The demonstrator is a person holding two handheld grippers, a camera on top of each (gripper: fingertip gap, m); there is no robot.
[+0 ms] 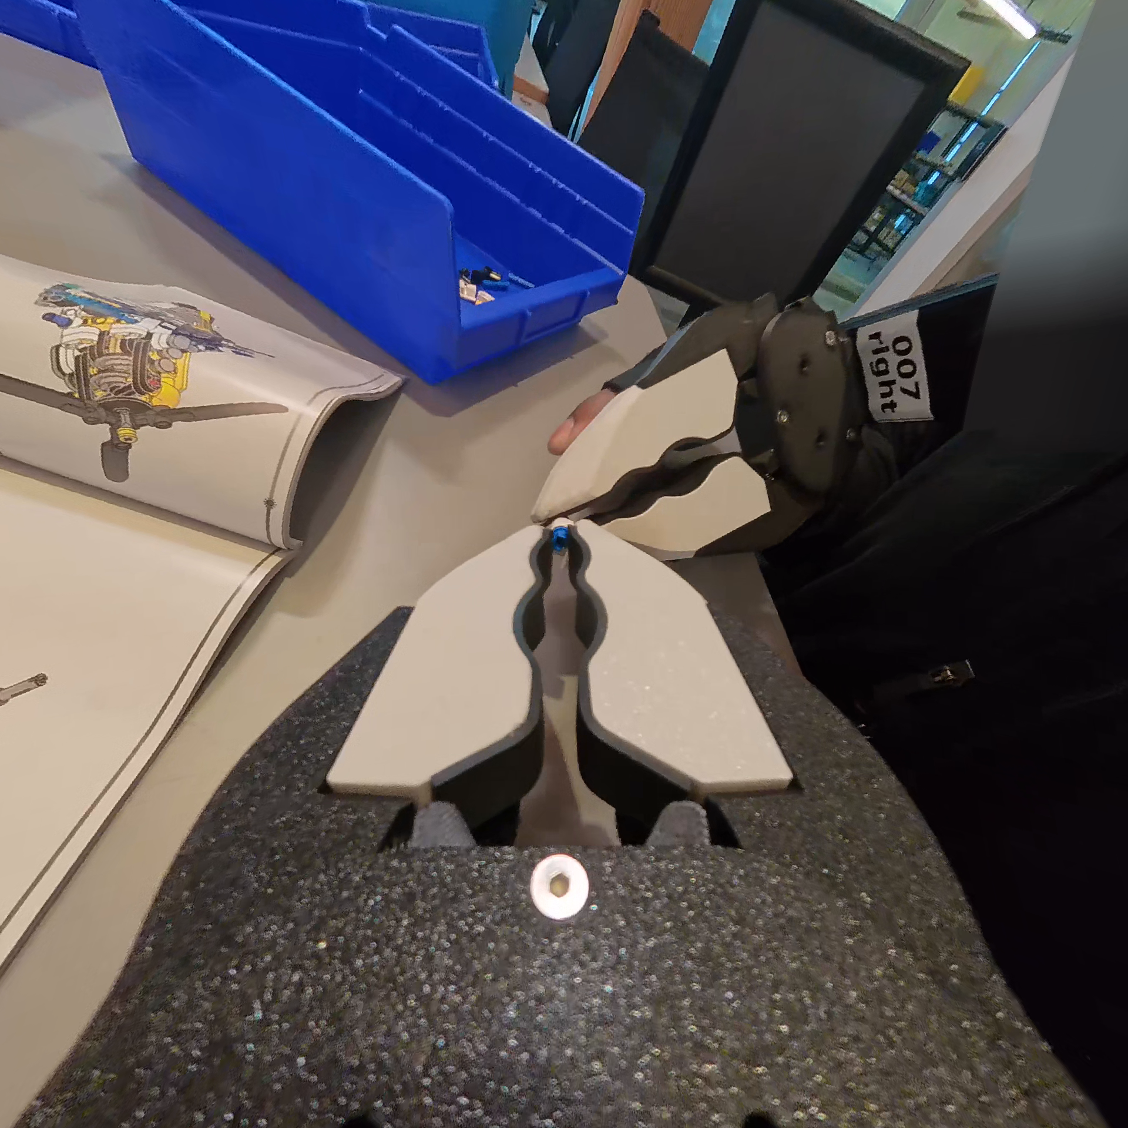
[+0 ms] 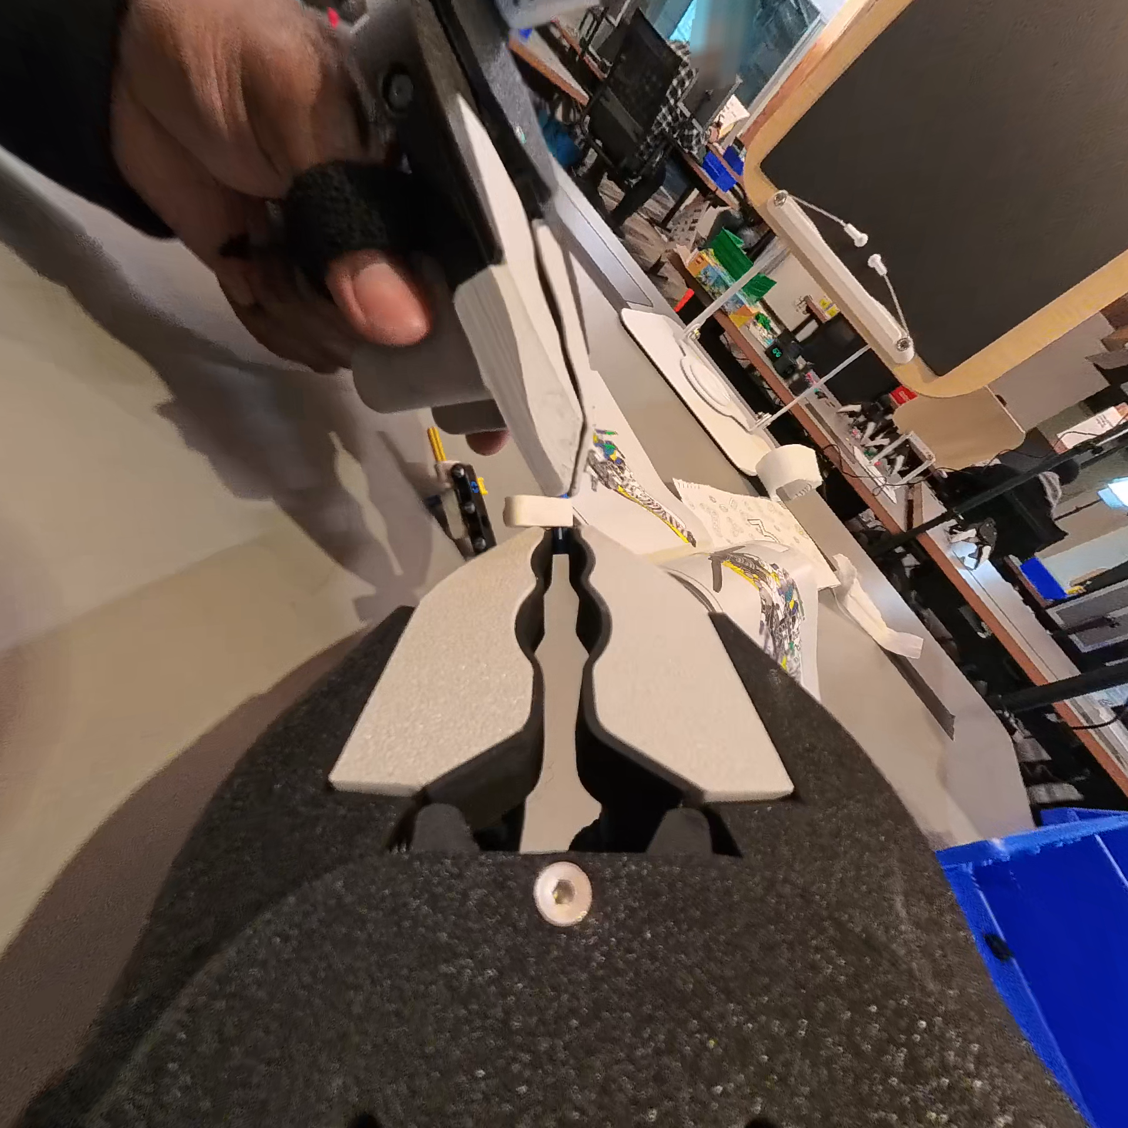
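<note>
Centre of both wrist views: your two grippers meet tip to tip above the grey table (image 1: 427, 439).
Left gripper (image 1: 558, 537): fingers nearly together, pinching a small blue pin (image 1: 558, 540).
Right gripper (image 2: 558, 543): fingers nearly together, pinching a dark blue stub under a white beam piece (image 2: 537, 511).
Pin and beam: touching at the fingertips; you cannot tell how deep the pin sits.
Risk: both grips are at the very tips, so a skewed push could twist either part free.
Fallout: a dropped pin could roll off the table edge at right, or under the open instruction booklet (image 1: 152, 397) at left.
Nearby: blue bin (image 1: 366, 213) upper left; small black-and-yellow assembly (image 2: 467, 506) left of centre in the right wrist view.
</note>
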